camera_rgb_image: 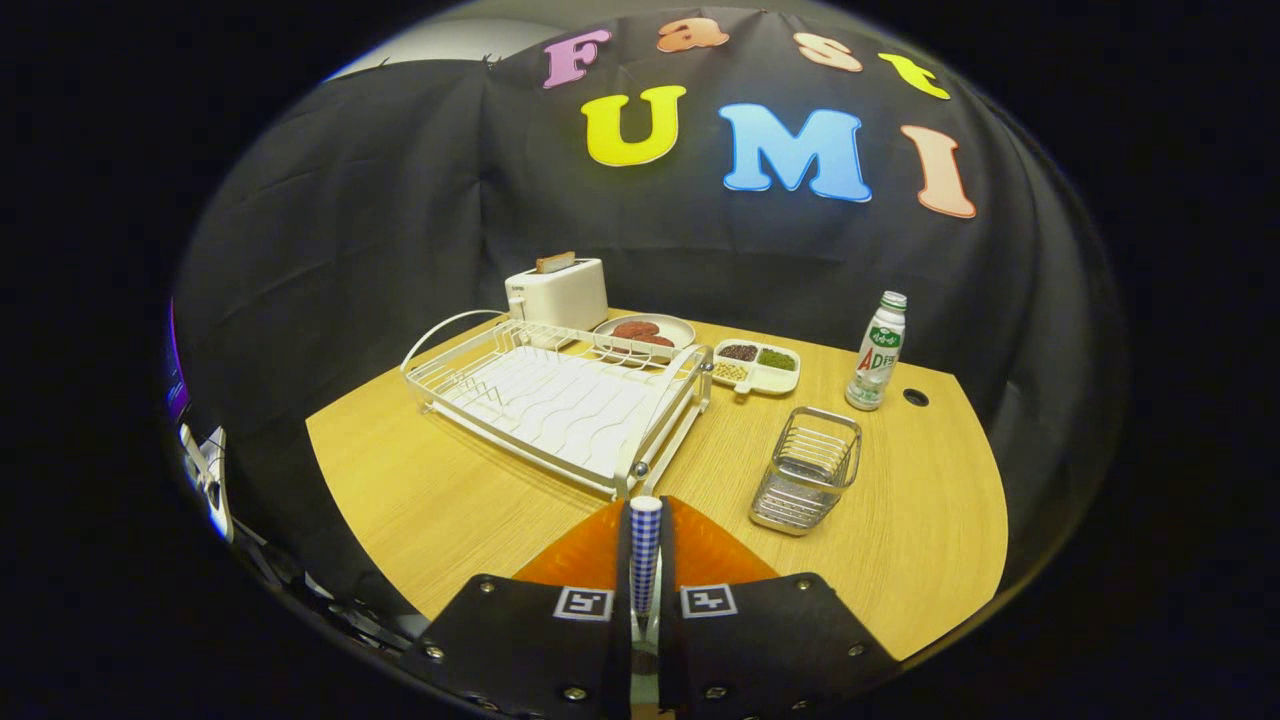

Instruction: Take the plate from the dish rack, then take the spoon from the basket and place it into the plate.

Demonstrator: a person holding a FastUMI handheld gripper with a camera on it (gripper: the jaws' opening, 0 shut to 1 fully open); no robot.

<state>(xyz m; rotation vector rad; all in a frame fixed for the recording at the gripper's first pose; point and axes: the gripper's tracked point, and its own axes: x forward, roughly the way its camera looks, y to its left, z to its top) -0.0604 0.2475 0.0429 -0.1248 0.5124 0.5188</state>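
The wooden worktop (430,490) carries everything here, backed by the black cloth wall. Largest on it is the white wire dish rack (560,400), lying beyond the fingers and a little left of them, its near corner just ahead of the fingertips; its slots look empty. Behind the rack's far corner stands a white toaster (557,292) with a slice of bread poking from the top. Just right of the toaster, touching or nearly touching the rack's far edge, lies the round plate (646,333), flat on the worktop, with dark red pieces on it. Next to it on the right sits a white divided tray (757,367) with small heaps of dark, green and pale stuff in its compartments. Farther right stands an upright bottle (877,351) with a green cap. The wire basket (807,469) stands ahead and right of the fingers, near them and well apart from the bottle. The gripper (645,545) is closed narrow on the spoon (645,550), whose checked handle stands upright, pinched between both fingers.
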